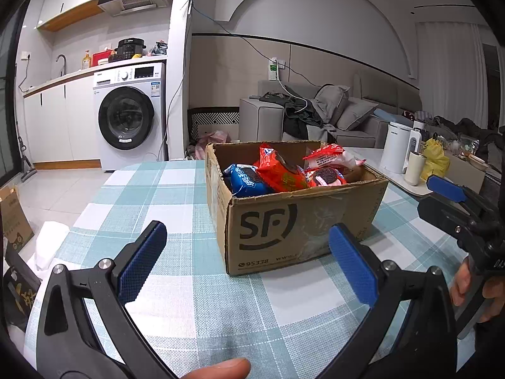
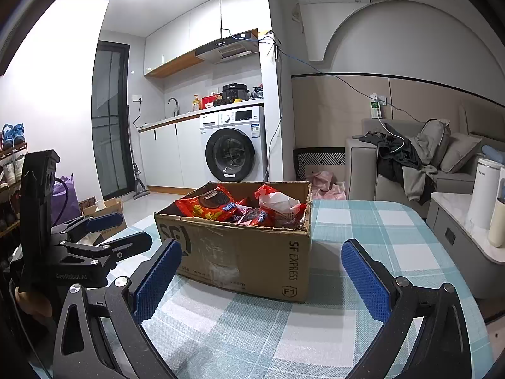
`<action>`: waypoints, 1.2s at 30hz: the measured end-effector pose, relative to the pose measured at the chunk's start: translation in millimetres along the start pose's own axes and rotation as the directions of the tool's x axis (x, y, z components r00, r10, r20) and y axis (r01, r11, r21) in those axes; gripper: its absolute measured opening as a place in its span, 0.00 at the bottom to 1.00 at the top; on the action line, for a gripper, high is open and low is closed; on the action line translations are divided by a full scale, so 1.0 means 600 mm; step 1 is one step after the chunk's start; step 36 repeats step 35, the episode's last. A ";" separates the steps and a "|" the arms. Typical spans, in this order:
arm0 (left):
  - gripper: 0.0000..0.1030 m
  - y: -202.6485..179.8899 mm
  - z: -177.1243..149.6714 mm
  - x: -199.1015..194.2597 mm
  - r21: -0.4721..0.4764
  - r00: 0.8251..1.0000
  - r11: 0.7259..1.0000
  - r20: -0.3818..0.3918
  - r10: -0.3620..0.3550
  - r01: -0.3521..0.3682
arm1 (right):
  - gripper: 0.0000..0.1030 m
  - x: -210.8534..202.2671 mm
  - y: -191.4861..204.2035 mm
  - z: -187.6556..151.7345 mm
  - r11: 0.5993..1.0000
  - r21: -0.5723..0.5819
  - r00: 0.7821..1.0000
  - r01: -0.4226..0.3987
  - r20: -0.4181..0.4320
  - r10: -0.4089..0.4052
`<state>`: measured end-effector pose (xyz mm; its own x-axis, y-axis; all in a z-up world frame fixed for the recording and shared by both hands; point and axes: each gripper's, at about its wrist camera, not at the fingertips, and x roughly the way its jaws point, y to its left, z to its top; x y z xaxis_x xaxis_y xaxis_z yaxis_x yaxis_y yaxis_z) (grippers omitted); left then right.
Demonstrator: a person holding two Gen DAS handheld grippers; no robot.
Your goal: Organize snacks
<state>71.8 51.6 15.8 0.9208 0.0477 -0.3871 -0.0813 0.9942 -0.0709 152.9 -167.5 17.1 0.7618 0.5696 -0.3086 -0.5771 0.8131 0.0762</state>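
An open cardboard box (image 1: 303, 227) printed "SF" stands on the checked tablecloth (image 1: 176, 195); it appears again as the box (image 2: 246, 252) in the right wrist view. Inside lie a blue cookie pack (image 1: 244, 180), red-orange cookie packs (image 1: 281, 170) and a pink-red pack (image 1: 326, 177). My left gripper (image 1: 247, 237) hangs open just short of the box's near left corner, with nothing between its fingers. My right gripper (image 2: 262, 252) is open too, facing the box's right corner, and also shows as the right gripper (image 1: 454, 195) at the left wrist view's right edge.
A side table (image 1: 407, 183) right of the tablecloth carries a white kettle (image 1: 396, 148), a cream cup (image 1: 415, 168) and a yellow bag (image 1: 434, 158). Behind are a sofa (image 1: 347, 110) and a washing machine (image 1: 129, 117). A cardboard carton (image 2: 107, 211) sits on the floor at left.
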 end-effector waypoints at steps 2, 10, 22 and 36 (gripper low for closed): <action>0.99 0.000 0.000 0.000 -0.001 1.000 1.000 -0.002 -0.003 0.003 | 1.00 0.001 -0.001 0.000 1.000 0.002 1.000 -0.003 -0.003 0.003; 0.99 -0.002 -0.001 0.002 0.000 1.000 1.000 -0.001 -0.004 0.004 | 1.00 0.002 -0.001 0.000 1.000 0.004 1.000 -0.007 -0.006 0.007; 0.99 -0.002 -0.001 0.002 0.000 1.000 1.000 -0.001 -0.005 0.005 | 1.00 0.003 -0.001 0.000 1.000 0.002 1.000 -0.007 -0.006 0.008; 0.99 -0.006 -0.009 0.006 -0.004 1.000 1.000 -0.010 -0.017 0.017 | 1.00 0.007 0.001 -0.002 1.000 -0.001 1.000 -0.010 -0.010 0.010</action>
